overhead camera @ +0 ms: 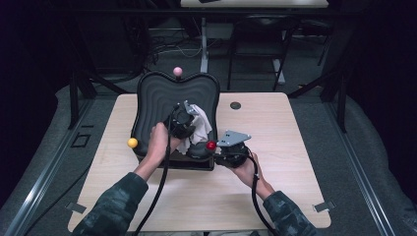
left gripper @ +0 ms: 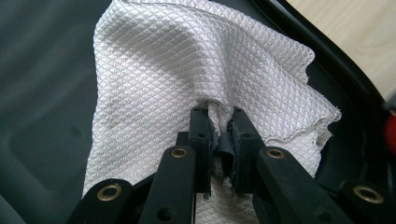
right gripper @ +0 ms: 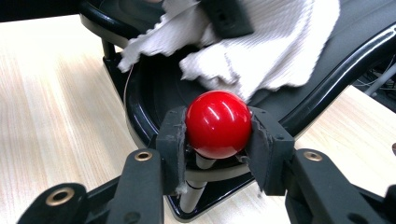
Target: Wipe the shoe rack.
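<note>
- Nearest, the right gripper is clamped on the glossy red ball knob, which stands on a short post at the near right corner of the black moulded plastic tray; the jaws press it from both sides, apparently to steady the tray.
- Just beyond, the left gripper has its jaws pinched tight on a bunched fold of the white quilted cloth, which lies spread on the tray's ribbed floor, in its right half.
- The step in hand looks like wiping the tray's inside with the cloth.
- Next, I judge, the left hand must drag the cloth across the ribs with light downward pressure and an unbroken pinch, while the right holds the knob firm.
- Farther off, a yellow ball knob sits at the tray's left edge and a pink ball knob at its far edge, all on the pale wooden table.
</note>
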{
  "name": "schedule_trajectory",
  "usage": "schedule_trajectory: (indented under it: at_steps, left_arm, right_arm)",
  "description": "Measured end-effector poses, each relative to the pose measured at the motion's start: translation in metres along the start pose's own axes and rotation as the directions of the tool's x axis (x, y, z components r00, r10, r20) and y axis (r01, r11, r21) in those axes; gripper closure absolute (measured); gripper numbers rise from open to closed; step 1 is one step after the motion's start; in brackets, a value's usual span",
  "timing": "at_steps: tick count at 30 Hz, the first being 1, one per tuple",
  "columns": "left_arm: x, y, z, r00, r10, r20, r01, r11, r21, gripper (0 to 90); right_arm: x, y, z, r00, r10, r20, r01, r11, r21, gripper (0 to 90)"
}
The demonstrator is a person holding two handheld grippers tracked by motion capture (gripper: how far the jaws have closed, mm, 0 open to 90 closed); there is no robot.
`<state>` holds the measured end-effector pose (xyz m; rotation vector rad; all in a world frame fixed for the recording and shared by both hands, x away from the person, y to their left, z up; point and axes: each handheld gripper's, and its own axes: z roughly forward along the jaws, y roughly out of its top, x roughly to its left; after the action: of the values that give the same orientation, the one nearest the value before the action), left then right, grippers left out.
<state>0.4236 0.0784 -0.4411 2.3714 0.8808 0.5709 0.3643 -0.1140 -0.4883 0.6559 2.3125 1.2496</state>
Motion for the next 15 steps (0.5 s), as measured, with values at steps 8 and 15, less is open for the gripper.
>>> schedule_trajectory:
  at_steps: [8, 15]
  left_arm:
    - [-0.015, -0.013, -0.002, 0.9993, 0.022, 0.031, -0.022, 0.9998, -0.001, 82.0]
    - [-0.022, -0.021, -0.004, 0.9984, 0.035, 0.044, -0.035, 0.9994, 0.007, 82.0]
  right_arm:
    - [0.000, 0.000, 0.000, 1.0000, -0.001, 0.002, 0.001, 1.0000, -0.001, 60.0]
    - [0.000, 0.000, 0.000, 1.0000, -0.003, 0.004, 0.003, 1.0000, 0.000, 60.1]
